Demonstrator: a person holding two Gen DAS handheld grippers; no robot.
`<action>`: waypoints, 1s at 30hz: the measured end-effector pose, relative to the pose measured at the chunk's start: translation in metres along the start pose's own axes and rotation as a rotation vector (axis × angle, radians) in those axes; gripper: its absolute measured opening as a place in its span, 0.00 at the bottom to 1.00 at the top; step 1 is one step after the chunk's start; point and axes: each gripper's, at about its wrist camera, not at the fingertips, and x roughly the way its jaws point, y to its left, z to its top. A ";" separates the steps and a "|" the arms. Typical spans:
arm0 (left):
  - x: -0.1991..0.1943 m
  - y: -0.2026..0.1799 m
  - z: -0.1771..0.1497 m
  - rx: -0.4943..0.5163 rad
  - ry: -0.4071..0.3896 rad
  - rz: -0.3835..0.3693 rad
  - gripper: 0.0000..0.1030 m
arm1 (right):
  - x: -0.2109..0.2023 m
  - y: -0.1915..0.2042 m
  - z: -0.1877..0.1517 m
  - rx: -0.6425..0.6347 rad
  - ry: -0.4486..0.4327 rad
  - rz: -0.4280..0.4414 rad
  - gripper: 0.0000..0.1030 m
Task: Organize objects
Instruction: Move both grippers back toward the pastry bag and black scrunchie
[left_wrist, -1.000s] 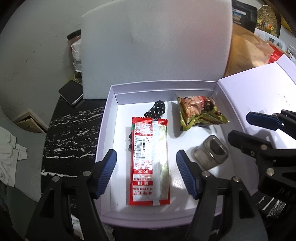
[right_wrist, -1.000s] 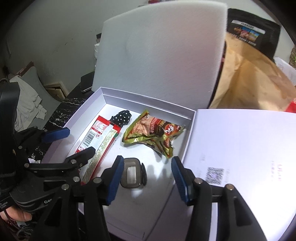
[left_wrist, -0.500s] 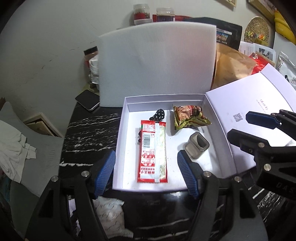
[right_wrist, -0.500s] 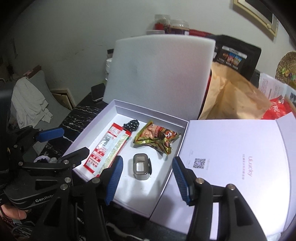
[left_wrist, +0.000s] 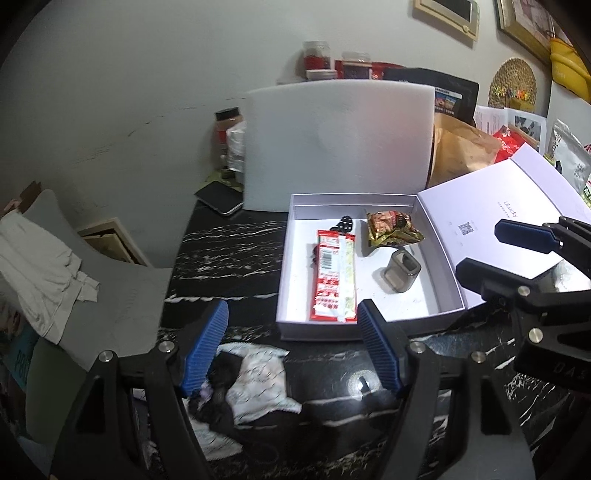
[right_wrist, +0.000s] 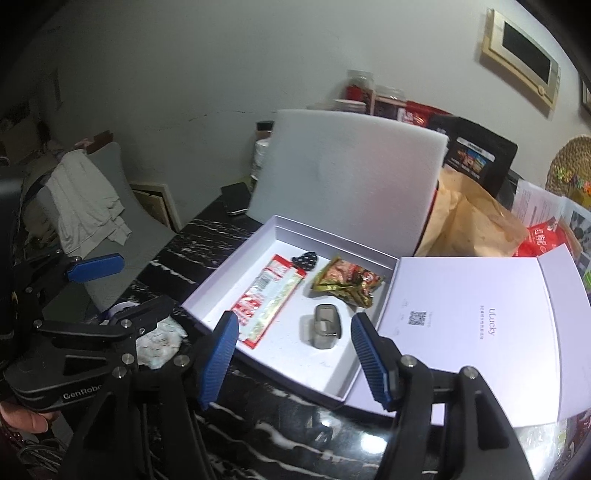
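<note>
An open white box (left_wrist: 445, 280) (right_wrist: 207, 291) lies on the black marble table. In it are a long red and white snack packet (left_wrist: 334, 275) (right_wrist: 267, 301), a green and gold snack bag (left_wrist: 391, 227) (right_wrist: 345, 282), a small grey case (left_wrist: 400, 269) (right_wrist: 325, 325) and a black dotted item (left_wrist: 344, 223) (right_wrist: 306, 258). Its white lid (left_wrist: 495, 218) (right_wrist: 472, 332) lies open to the right. My left gripper (left_wrist: 291, 349) is open and empty, above the table in front of the box. My right gripper (right_wrist: 291, 356) is open and empty, near the box's front right corner.
A white foam board (left_wrist: 338, 144) (right_wrist: 351, 177) stands behind the box. A phone (left_wrist: 219, 197) (right_wrist: 236, 197) lies at the back left. A crumpled white wrapper (left_wrist: 258, 384) (right_wrist: 159, 341) lies in front of the box. Brown paper bag (right_wrist: 469, 225) and packets crowd the back right.
Both grippers have pulled back and up from the box, so the box looks smaller and farther. Nothing in the box has moved. Both stay open.
</note>
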 end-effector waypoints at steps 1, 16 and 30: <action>-0.005 0.003 -0.003 -0.004 -0.004 0.006 0.72 | -0.003 0.005 0.000 -0.006 -0.004 0.006 0.63; -0.070 0.057 -0.048 -0.072 -0.042 0.101 0.77 | -0.031 0.068 -0.011 -0.065 -0.070 0.109 0.66; -0.090 0.105 -0.099 -0.134 -0.022 0.179 0.78 | -0.018 0.126 -0.022 -0.133 -0.053 0.218 0.66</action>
